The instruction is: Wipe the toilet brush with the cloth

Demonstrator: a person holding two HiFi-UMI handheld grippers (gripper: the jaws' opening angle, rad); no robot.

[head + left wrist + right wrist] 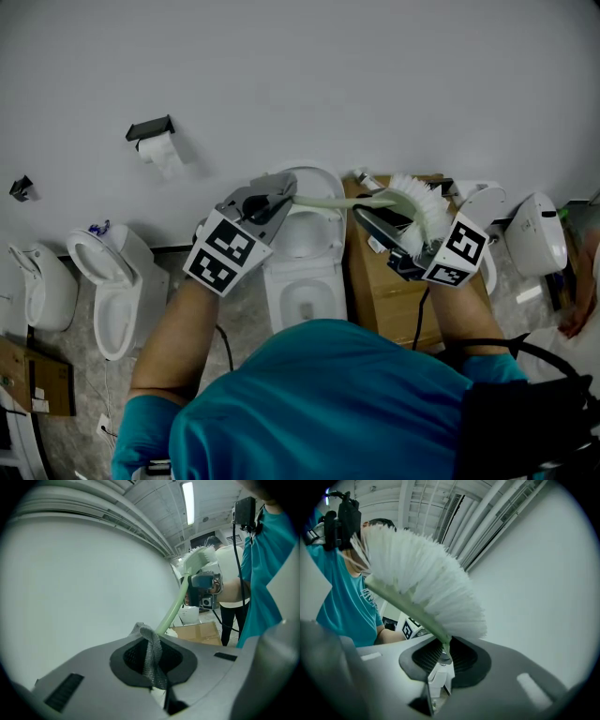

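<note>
The toilet brush has a pale green handle [328,202] and white bristles [424,204]. It hangs level in the air between both grippers, above the toilets. My left gripper [279,200] is shut on a grey cloth [149,644], which sits at the handle's near end. From that cloth the handle [171,613] rises toward the bristle head [200,556]. My right gripper [364,216] is shut on the green stem at the base of the bristles. In the right gripper view the bristles [426,583] fan out just above the right gripper [442,656].
Below the brush stands a white toilet [305,272] with its lid up, and a cardboard box [375,291] is to its right. More toilets [112,281] line the left and right sides. On the grey wall hangs a toilet roll holder [155,141].
</note>
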